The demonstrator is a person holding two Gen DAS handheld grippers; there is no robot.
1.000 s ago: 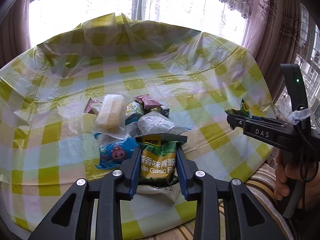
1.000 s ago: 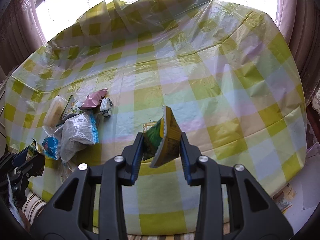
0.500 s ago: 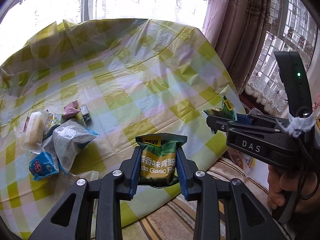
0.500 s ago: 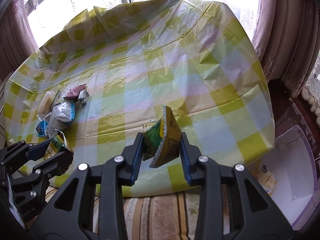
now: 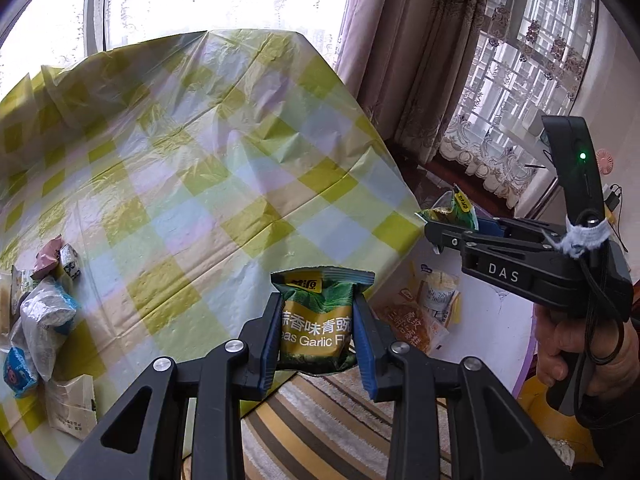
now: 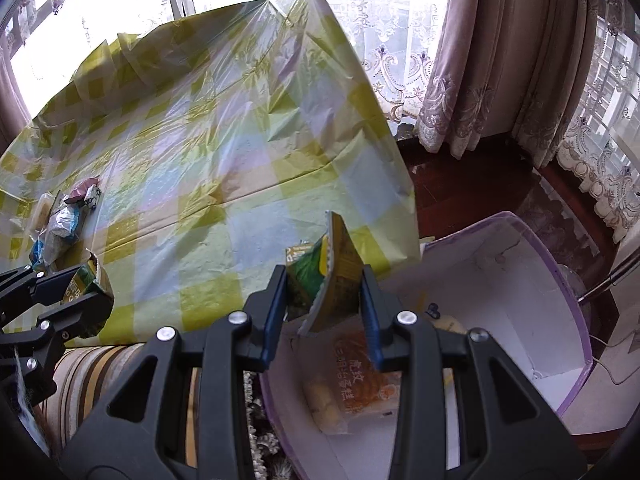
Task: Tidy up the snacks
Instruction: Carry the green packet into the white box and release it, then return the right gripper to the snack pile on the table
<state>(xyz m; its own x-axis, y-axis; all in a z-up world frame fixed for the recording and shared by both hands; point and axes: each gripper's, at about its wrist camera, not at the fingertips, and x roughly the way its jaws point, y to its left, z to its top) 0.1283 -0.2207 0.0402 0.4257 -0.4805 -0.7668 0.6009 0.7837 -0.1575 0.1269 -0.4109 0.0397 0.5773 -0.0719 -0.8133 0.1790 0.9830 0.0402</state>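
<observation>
My left gripper is shut on a green garlic-pea packet, held upright past the table's right front corner. My right gripper is shut on a second green and yellow pea packet, held edge-on above the left rim of a white box with a purple rim. In the left wrist view the right gripper shows at the right with its packet. Inside the box lies an orange cake packet. Several other snacks are heaped at the table's left.
The table carries a yellow-green checked plastic cloth. A striped rug lies below its front edge. Curtains and a dark wooden ledge stand behind the box. A hand holds the right gripper's handle.
Both grippers have swung right, off the snack heap and toward the table's right edge, each still holding its packet. The white box has come into view under the right gripper.
</observation>
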